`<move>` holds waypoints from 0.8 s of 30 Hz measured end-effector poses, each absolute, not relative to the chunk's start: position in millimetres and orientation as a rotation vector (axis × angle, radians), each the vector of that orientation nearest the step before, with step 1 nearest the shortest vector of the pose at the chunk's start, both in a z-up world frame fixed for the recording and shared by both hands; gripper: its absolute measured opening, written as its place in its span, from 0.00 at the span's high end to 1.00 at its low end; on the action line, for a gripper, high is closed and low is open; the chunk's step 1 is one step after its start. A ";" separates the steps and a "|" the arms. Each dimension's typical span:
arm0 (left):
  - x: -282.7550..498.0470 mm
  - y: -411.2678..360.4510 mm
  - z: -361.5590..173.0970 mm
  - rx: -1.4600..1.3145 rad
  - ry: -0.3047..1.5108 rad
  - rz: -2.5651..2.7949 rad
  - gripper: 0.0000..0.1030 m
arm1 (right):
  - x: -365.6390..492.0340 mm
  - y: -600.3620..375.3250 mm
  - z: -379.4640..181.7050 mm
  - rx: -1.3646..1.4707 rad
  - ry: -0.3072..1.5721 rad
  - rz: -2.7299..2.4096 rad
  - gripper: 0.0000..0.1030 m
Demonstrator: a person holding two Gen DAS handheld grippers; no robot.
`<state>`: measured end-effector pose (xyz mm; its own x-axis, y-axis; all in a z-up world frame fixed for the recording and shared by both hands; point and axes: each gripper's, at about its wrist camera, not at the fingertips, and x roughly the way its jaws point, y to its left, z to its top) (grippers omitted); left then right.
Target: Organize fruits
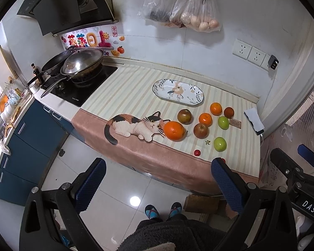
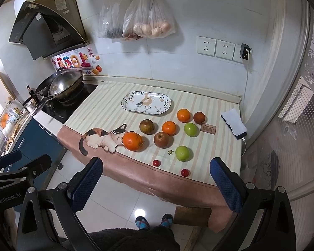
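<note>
Right wrist view: both the left hand-held gripper point(image 1: 158, 179) and the right hand-held gripper point(image 2: 156, 177) hang spread apart, empty, before the table point(image 2: 136, 173); fruits lie beside the empty plate point(image 2: 127, 102).

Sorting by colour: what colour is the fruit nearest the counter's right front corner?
Green apple, clearest in the right wrist view.

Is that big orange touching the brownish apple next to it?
Apart. The right wrist view shows striped cloth between the big orange and the brownish apple.
</note>
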<state>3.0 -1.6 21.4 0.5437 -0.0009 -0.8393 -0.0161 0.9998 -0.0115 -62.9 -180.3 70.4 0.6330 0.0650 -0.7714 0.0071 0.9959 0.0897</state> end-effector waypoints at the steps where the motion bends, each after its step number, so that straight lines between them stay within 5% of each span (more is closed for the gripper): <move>1: 2.9 -1.5 21.4 -0.020 0.997 0.008 0.00 | -62.5 -180.1 70.8 0.088 0.884 0.033 0.00; 24: 4.1 -0.7 21.7 -0.019 0.994 0.009 0.00 | -61.7 -176.2 71.3 0.087 0.881 0.037 0.00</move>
